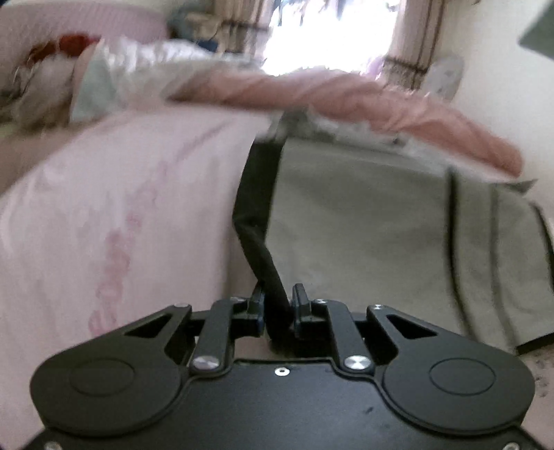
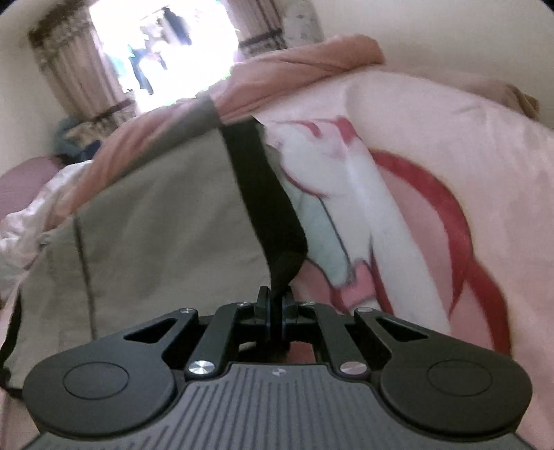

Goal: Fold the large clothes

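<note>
A large grey garment [image 1: 360,221] with a black band [image 1: 256,194] along its edge lies spread on a bed. My left gripper [image 1: 277,301] is shut on the near end of that black band, which runs up and away from the pads. In the right wrist view the same grey garment [image 2: 155,214] fills the left half, and its black band [image 2: 266,200] rises from my right gripper [image 2: 275,299], whose fingers are shut on the band's bunched tip. Both views are motion-blurred.
Pale pink bedding [image 1: 104,214] with a faint print lies left of the garment; bedding with a red and white print [image 2: 415,194] lies right. A rolled pink blanket [image 1: 363,100] crosses the far side. Behind it are a bright window [image 1: 329,31] and curtains [image 2: 79,72].
</note>
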{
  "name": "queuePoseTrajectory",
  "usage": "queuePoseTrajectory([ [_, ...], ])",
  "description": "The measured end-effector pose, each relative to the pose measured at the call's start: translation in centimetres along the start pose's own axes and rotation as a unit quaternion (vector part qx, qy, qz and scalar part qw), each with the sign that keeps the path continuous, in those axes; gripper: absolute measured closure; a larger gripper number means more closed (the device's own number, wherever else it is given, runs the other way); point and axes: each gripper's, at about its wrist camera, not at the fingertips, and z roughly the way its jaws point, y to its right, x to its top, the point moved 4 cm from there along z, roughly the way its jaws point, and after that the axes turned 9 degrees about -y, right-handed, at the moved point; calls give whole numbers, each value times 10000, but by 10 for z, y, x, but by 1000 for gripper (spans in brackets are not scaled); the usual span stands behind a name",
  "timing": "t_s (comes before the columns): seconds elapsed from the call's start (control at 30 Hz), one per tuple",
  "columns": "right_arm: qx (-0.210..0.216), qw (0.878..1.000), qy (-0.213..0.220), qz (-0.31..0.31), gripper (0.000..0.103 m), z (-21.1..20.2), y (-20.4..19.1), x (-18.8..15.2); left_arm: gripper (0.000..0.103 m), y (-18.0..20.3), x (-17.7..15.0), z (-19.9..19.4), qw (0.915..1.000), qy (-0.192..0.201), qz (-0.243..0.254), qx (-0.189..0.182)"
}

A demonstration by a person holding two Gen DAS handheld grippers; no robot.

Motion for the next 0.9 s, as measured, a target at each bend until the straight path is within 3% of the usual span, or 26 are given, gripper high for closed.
queuePoseTrajectory([
  [0.1,70,9998,151,-65,99,-10,-2,1,90,-3,0,1,9999,38,-132,-32],
  [0.23,343,9971,602,-302,99,-65,-15,1,91,-5,8,-39,9959,358,-723,-397],
  [0.33,361,9935,925,-558,99,-107,-26,-1,91,7,9,-80,9955,762,-505,-247],
  [0.4,222,9918,1066,-675,99,-107,-31,10,92,14,23,-83,9950,908,-313,-257],
  [0.43,224,9914,1109,-664,100,-99,-34,22,101,15,35,-77,9941,998,-264,-330],
  [0.53,569,9898,1224,-459,101,-65,-57,82,100,29,100,-40,9911,1257,-39,-441],
  [0.6,567,9869,1362,-645,101,-35,-88,132,101,52,151,-8,9896,1360,349,-328],
  [0.7,475,9828,1553,-877,101,8,-126,211,101,73,229,22,9841,1693,480,-257],
  [0.77,575,9793,1722,-898,101,29,-146,268,101,75,279,27,9762,2118,305,-358],
  [0.83,423,9740,2032,-904,99,44,-158,315,89,71,333,31,9685,2421,119,-569],
  [0.87,327,9725,2153,-823,85,49,-160,334,71,64,350,31,9639,2617,-143,-471],
  [0.9,308,9695,2312,-758,75,49,-159,344,23,54,360,30,9599,2742,-464,-349],
])
